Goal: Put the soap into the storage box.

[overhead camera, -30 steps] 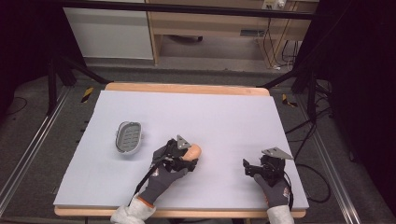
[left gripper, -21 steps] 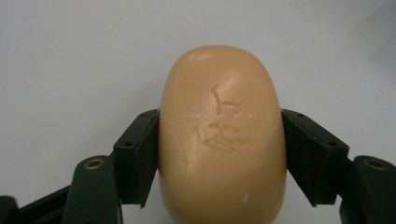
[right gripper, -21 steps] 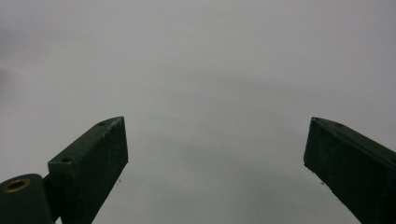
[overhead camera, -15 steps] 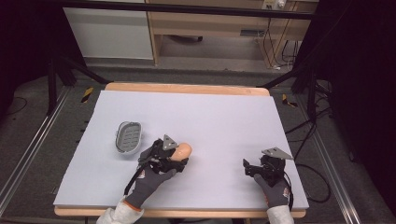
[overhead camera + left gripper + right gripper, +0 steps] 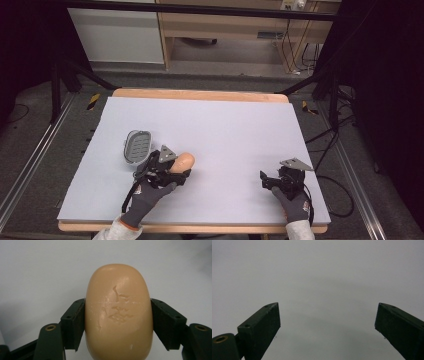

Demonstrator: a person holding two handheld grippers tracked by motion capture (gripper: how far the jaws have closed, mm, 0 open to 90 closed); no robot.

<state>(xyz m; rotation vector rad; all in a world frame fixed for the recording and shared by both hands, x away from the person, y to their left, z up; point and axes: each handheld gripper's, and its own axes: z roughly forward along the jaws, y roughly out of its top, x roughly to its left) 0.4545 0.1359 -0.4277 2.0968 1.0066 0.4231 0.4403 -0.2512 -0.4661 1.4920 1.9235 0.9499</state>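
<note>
Left gripper [image 5: 176, 172] clamped on soap [image 5: 181, 161]: jaws pressed against both long sides of the tan oval bar. Soap [image 5: 118, 312] end-on in the left gripper view, top face scuffed and chipped, far end poking out past the jaws over pale mat. Whether soap touches mat or hangs just above it: cannot tell.

Soap low and left of centre on mat [image 5: 225, 130] in the high view, just beside grey dish [image 5: 137, 147], to its right and slightly nearer the person. Dish oval, ribbed inside, lying flat, not touching soap.

Left hand [image 5: 147, 192] gloved, grey and black, wrapped round gripper from behind; pale sleeve at bottom edge.

Right gripper [image 5: 267, 179] near front right corner of mat, well apart from soap and dish. Jaws spread wide, nothing between them. Right gripper [image 5: 327, 317] aimed at bare mat in its own view. Right hand [image 5: 292, 200] gloved likewise.

Mat on wooden table [image 5: 200, 94], wood edge showing at far side.
</note>
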